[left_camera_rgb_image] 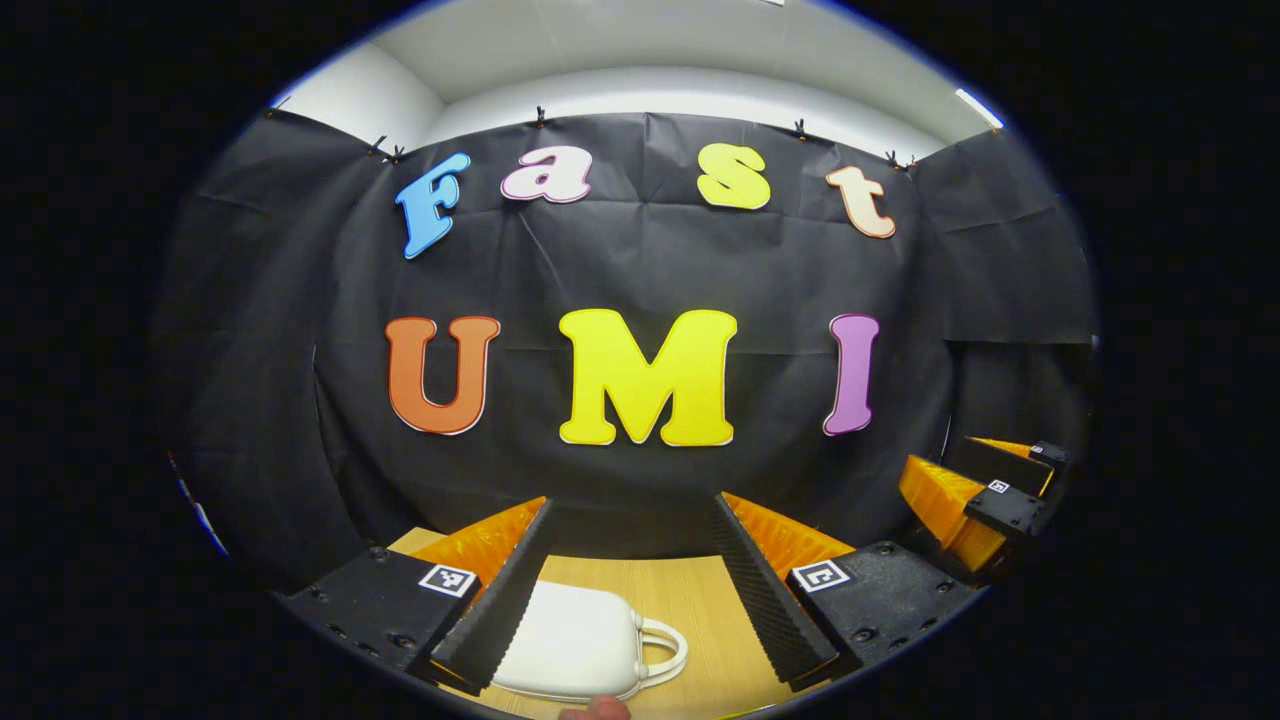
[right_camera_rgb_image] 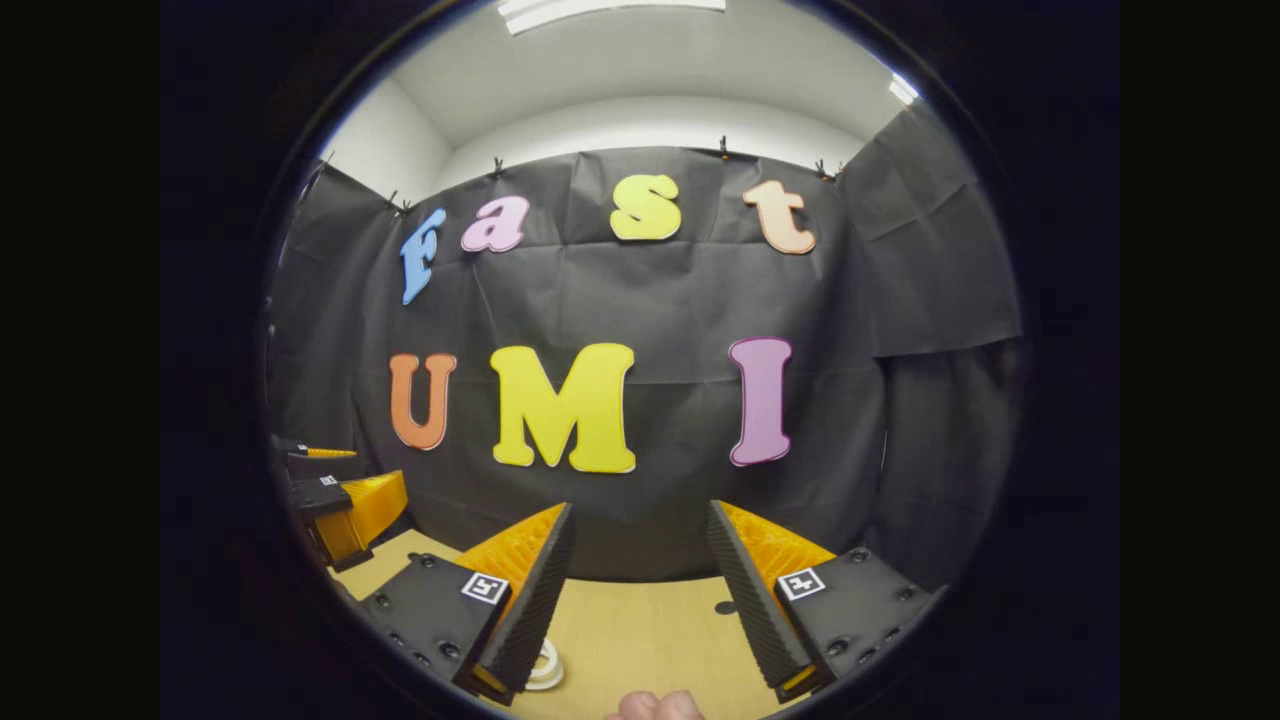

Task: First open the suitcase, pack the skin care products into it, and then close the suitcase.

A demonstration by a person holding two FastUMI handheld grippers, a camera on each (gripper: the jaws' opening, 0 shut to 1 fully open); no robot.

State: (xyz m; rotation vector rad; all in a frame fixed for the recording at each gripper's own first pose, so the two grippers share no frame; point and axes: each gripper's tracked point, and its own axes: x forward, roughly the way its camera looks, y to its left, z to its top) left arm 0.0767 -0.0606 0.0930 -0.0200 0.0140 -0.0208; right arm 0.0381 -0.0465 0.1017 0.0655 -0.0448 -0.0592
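A small white suitcase (left_camera_rgb_image: 575, 640) with a loop handle on its right side lies shut on the wooden table (left_camera_rgb_image: 700, 600), low in the left gripper view. My left gripper (left_camera_rgb_image: 633, 505) hovers above it, open wide, its left finger (left_camera_rgb_image: 500, 600) overlapping the case's left edge. The right gripper (left_camera_rgb_image: 985, 495) appears farther off at the right. In the right gripper view, my right gripper (right_camera_rgb_image: 640, 510) is open with nothing between its fingers over the bare table (right_camera_rgb_image: 640, 620). A white curved piece (right_camera_rgb_image: 546, 666), seemingly the case's handle, peeks out beside its left finger.
The black cloth wall stands close behind the table's far edge. A small dark hole (right_camera_rgb_image: 725, 607) marks the tabletop near the right finger. The left gripper (right_camera_rgb_image: 345, 505) shows at the left of the right gripper view. Fingertips of a hand (right_camera_rgb_image: 655, 705) show at the bottom.
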